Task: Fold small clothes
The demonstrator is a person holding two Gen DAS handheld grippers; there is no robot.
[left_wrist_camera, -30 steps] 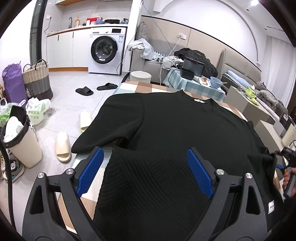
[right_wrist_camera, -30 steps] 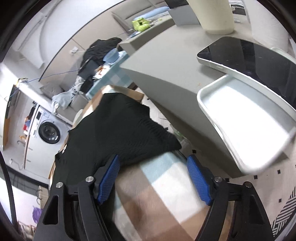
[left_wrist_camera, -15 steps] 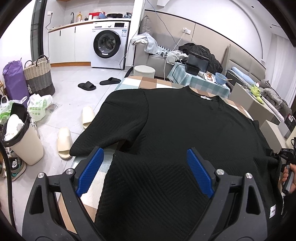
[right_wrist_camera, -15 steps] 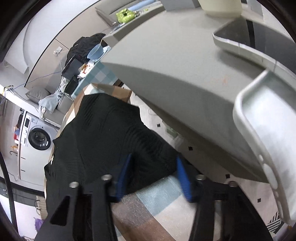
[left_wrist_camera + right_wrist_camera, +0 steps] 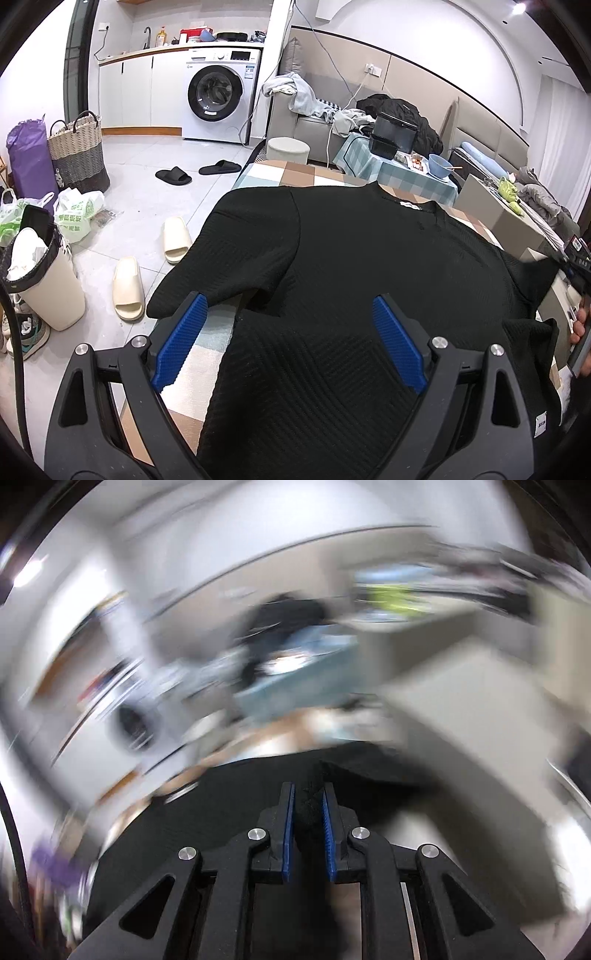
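A black knitted short-sleeved top (image 5: 369, 266) lies spread on a checked table (image 5: 280, 173), collar at the far end. My left gripper (image 5: 288, 332) hovers open over its lower left part, blue pads wide apart, near the left sleeve (image 5: 221, 266). My right gripper (image 5: 308, 797) is closing, and its jaws pinch a fold of the black top (image 5: 310, 805), the right sleeve tip. In the left wrist view that sleeve (image 5: 535, 280) is pulled up off the table at the far right, beside a hand (image 5: 580, 325). The right wrist view is heavily blurred.
Left of the table on the floor lie cream slippers (image 5: 129, 291), a bin (image 5: 44, 280), bags and a wicker basket (image 5: 79, 151). A washing machine (image 5: 218, 99) stands at the back. A sofa and a small checked table (image 5: 402, 173) with a bowl stand behind.
My right gripper shut on the right sleeve tip, then swung up and rolled, lifting the sleeve. My left gripper stayed open and barely shifted.
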